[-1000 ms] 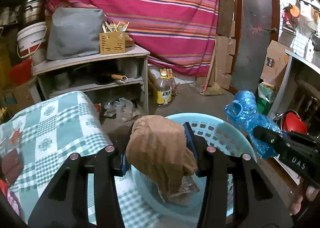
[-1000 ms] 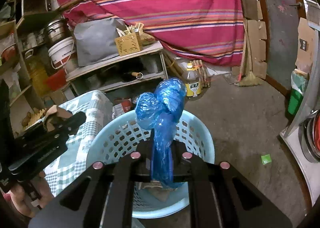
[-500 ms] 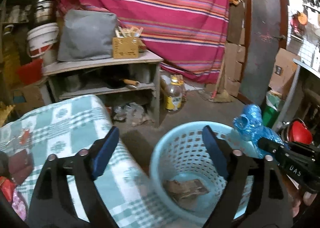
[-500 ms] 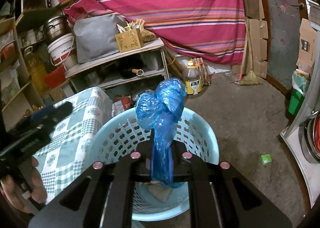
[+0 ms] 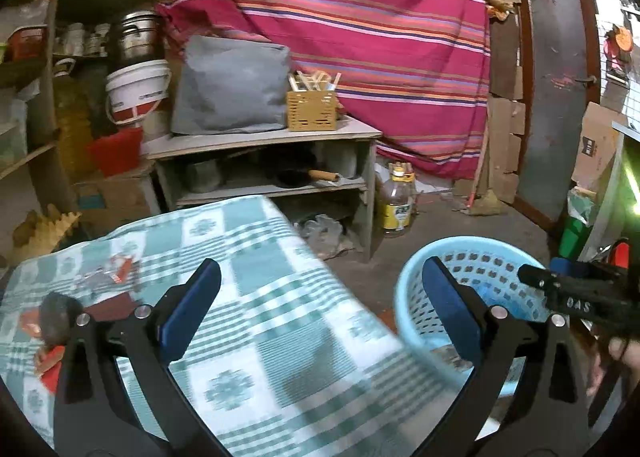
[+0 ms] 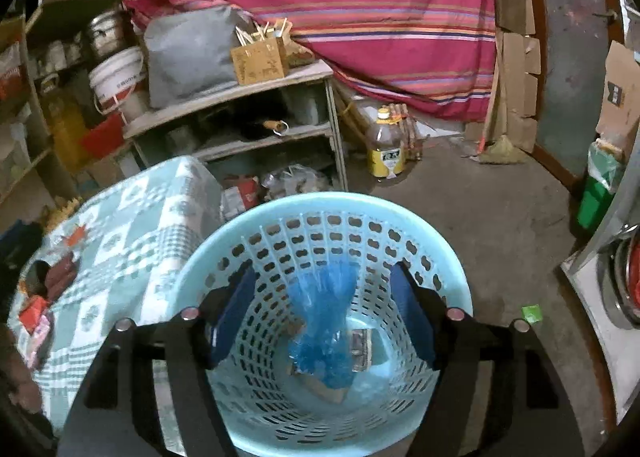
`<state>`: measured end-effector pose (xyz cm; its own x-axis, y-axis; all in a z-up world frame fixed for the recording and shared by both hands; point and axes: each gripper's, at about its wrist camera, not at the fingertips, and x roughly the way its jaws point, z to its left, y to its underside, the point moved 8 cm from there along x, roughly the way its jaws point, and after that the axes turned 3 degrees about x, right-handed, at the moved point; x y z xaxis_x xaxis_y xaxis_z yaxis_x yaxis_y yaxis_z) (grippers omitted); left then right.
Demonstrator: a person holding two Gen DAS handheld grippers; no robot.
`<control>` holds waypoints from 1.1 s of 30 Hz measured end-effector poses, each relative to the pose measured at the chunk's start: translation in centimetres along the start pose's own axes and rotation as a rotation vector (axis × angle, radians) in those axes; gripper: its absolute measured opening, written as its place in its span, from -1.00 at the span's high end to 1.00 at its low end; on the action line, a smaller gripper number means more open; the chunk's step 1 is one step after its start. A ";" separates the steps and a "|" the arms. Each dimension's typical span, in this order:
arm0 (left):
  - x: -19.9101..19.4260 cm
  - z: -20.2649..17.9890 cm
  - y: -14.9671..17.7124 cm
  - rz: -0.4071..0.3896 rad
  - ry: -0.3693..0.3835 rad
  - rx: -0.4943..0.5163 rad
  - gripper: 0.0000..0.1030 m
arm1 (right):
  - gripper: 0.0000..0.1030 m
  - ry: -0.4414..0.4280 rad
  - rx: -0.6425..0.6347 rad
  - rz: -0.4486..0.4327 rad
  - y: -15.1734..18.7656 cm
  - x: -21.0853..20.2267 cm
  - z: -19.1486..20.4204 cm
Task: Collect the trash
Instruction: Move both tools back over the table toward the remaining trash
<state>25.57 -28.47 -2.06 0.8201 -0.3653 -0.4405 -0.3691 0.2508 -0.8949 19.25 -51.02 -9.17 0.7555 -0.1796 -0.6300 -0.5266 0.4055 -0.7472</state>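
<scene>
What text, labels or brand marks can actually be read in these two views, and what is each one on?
"DAS": white letters on the black right gripper, seen from the left wrist; the first letter is unsure.
Yellow label on the oil bottle: too blurred.
Print on the white bucket: too small.
Marks on the wooden box: unreadable.
Dark mark on the cardboard box: unreadable.

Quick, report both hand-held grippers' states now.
Left hand-held gripper: open, empty, jaws just opened.
Right hand-held gripper: open, jaws just opened; blue plastic bag lies in the laundry basket.

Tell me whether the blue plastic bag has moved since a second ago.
Yes. The blue plastic bag dropped from the right gripper, whose jaws just opened, into the basket.
</scene>
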 end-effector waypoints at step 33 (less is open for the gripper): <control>-8.3 21.7 16.1 0.181 -0.233 -0.140 -0.89 | -0.73 -0.190 -0.251 -0.152 6.0 -6.6 19.3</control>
<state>22.33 -1.96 -11.27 0.8077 -0.1067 -0.5799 -0.5614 0.1616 -0.8116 18.61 -30.12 -5.45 0.8791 -0.0416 -0.4748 -0.4644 0.1492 -0.8730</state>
